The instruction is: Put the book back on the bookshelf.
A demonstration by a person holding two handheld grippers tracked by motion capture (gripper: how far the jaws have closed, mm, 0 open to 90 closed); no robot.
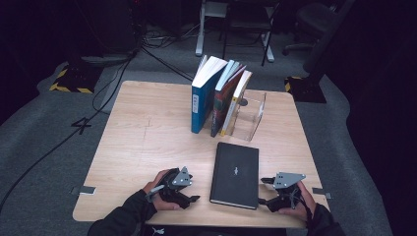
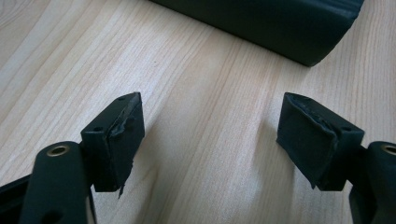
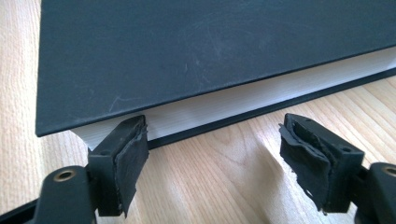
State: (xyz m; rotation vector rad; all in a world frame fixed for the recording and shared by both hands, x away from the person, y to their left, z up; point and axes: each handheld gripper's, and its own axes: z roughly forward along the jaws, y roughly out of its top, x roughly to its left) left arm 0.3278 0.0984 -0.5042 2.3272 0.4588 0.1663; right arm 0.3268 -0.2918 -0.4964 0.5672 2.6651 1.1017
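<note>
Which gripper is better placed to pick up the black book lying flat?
Right. The right gripper is open against the page edge of the black book. The left gripper, also open, faces bare table, with the book's corner farther off.

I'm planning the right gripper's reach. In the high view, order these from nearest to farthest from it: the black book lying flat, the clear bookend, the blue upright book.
From the right gripper:
1. Black book, lying flat just to its left.
2. Clear bookend, farther back on the table.
3. Blue upright book, farthest, leftmost of the row.

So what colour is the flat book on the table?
Black, with white pages; the book shows best in the right gripper view.
</note>
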